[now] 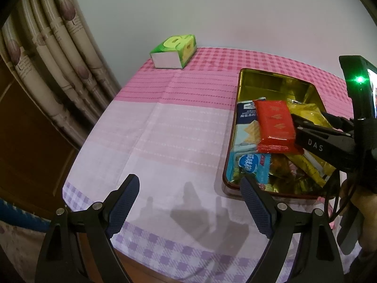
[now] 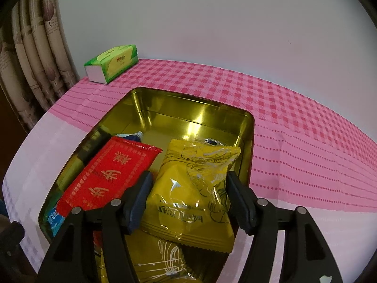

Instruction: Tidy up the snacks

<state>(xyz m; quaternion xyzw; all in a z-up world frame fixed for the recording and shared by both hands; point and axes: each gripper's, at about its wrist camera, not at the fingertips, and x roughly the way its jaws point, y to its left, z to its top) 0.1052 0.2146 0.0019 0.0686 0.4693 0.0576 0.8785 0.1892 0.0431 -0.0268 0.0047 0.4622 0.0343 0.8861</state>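
Note:
A gold tin tray sits on the pink checked tablecloth and holds several snack packets. A red packet lies on the pile at the left. A yellow packet lies between the fingers of my right gripper, which is open around it; I cannot tell if the pads touch it. In the left wrist view the tray is at the right, with the red packet, blue packets and my right gripper's black body over it. My left gripper is open and empty above the cloth, left of the tray.
A green tissue box stands at the table's far left corner near the wall; it also shows in the right wrist view. A patterned curtain hangs left of the table. The table's front edge lies just below my left gripper.

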